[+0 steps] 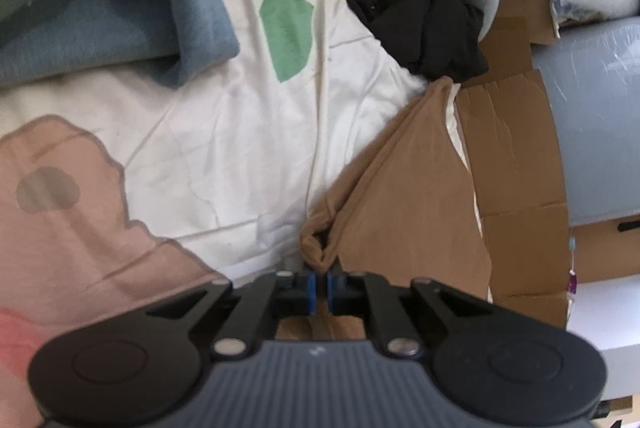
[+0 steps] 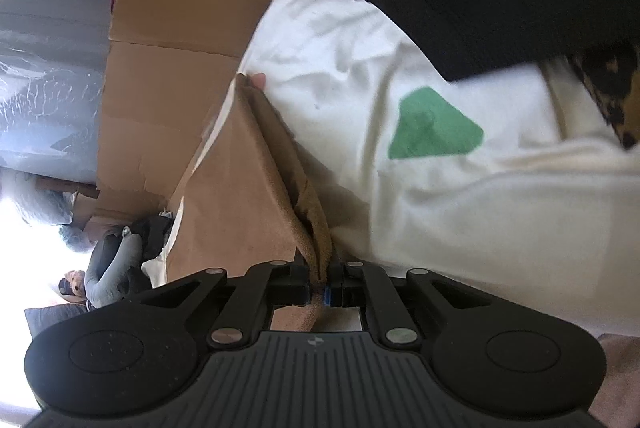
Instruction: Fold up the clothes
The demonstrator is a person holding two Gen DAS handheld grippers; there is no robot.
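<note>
The left hand-held gripper (image 1: 320, 278) is seen with its blue-padded fingers (image 1: 311, 286) drawn almost together, a bunched fold of tan cloth (image 1: 400, 196) being pinched between them. The right hand-held gripper (image 2: 322, 282) is likewise closed, an edge of the same tan cloth (image 2: 256, 188) being clamped between its black fingers (image 2: 298, 280).

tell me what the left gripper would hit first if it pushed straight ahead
The left gripper is already shut on the tan knit garment, so it meets that first; beyond lies the white sheet with green patch, though depth is unclear.
</note>
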